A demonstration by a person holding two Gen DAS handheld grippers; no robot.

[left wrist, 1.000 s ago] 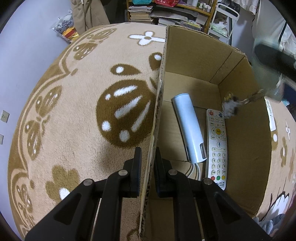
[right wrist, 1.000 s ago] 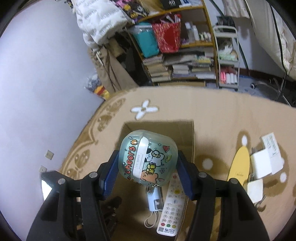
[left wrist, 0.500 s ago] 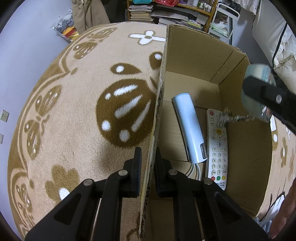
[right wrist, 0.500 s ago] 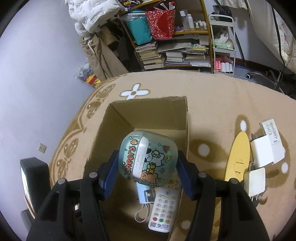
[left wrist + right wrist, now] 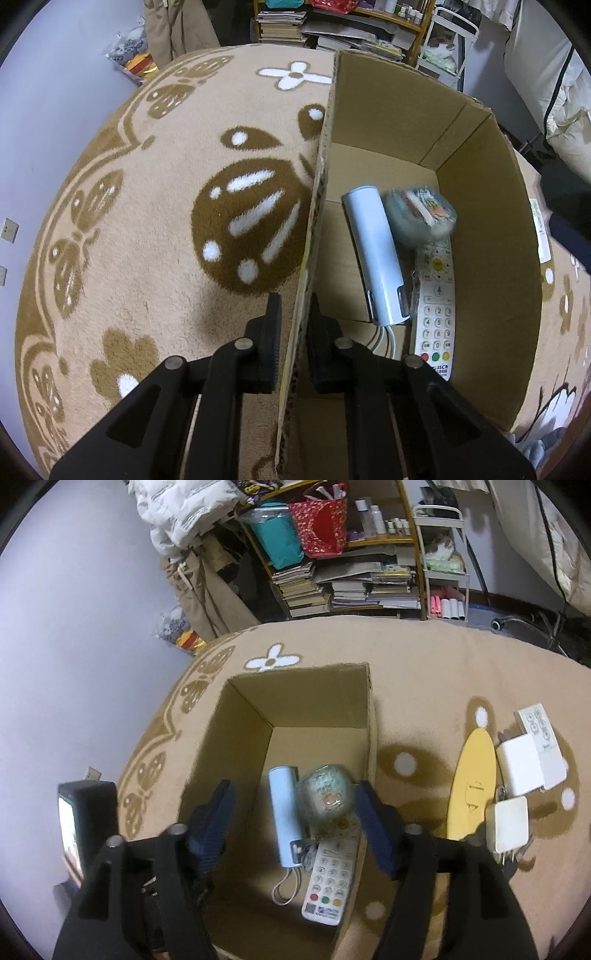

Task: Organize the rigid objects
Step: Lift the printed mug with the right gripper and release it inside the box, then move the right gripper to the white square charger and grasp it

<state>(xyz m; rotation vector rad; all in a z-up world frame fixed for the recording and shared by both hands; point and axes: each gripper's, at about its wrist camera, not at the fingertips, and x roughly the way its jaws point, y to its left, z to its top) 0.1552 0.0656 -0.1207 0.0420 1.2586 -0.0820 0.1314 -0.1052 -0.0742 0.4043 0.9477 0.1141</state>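
Case dropped into the box

My right claw (image 5: 293,825) has just been opening and is empty; the cartoon case (image 5: 327,797) now lies blurred inside the cardboard box (image 5: 243,738), on the remote (image 5: 332,875).

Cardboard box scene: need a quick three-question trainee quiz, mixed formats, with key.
1. True or false: the left gripper is clamped on a wall of the cardboard box.
2. What lies on the white remote? A) round cartoon case B) yellow case C) white charger
3. Fill in: the right gripper has its jaws ___, with nothing gripped.

Key: 1 true; 2 A; 3 open
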